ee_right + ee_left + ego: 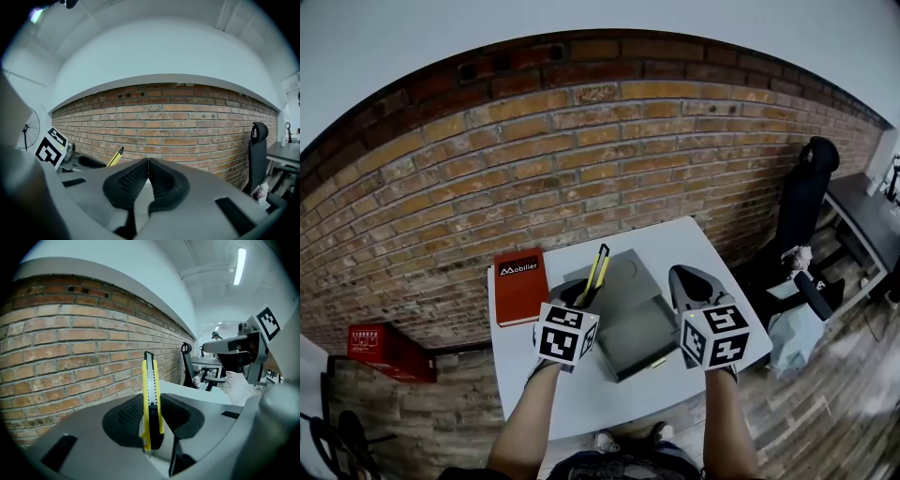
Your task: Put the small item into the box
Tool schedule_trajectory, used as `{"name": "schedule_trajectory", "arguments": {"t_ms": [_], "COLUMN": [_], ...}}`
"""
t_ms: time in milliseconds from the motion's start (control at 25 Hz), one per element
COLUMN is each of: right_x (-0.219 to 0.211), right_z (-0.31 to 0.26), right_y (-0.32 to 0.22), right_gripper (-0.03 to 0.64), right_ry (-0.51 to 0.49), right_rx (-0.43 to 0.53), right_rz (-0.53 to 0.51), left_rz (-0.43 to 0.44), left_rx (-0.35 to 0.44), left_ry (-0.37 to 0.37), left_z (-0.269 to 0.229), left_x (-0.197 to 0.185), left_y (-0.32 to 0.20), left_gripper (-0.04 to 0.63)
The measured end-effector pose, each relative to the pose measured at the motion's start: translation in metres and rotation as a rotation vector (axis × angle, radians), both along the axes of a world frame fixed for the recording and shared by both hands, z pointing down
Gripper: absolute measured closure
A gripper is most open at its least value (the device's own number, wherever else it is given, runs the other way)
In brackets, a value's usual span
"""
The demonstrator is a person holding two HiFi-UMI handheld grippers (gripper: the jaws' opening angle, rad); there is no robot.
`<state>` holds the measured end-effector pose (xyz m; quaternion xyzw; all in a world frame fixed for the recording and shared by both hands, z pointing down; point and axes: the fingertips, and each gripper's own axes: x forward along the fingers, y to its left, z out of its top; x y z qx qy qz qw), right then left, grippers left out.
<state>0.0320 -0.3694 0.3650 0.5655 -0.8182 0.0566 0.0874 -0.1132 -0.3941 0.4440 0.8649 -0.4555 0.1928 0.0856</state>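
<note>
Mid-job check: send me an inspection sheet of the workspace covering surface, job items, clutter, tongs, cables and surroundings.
Surface: white square table, bare along its near edge.
Job's things: yellow-and-black utility knife, held off the table; flat grey box at the table's middle.
Clutter: red hardcover book at the table's left side.
Grippers: left tongs shut on the knife; right tongs shut, nothing between them.
Cables: nothing seen.
Surroundings: red brick wall behind; black office chair to the right; red crate on the floor, left.
</note>
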Motion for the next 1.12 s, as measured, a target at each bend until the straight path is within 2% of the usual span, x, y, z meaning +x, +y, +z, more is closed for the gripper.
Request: {"name": "schedule_trajectory", "arguments": {"t_ms": [720, 880, 1120], "right_x": [0.057, 0.064, 0.066], "right_z": [0.005, 0.012, 0.013], "right_y": [-0.018, -0.019, -0.017], "right_gripper": [0.597, 0.597, 0.597], "right_ry": [-0.019, -0.021, -0.036], "right_rx": [0.001, -0.008, -0.011], "right_rz": [-0.104, -0.11, -0.13], "left_rz": [0.027, 0.066, 0.133], "left_rx": [-0.072, -0.093, -0.17], "left_ry": [-0.15, -0.209, -0.27], "left_z": [0.029, 0.042, 0.07], "left_x": [0.063, 0.073, 0.087], "left_y": [-0.003, -0.002, 0.005], "left_gripper": [0.463, 0.463, 0.463]}}
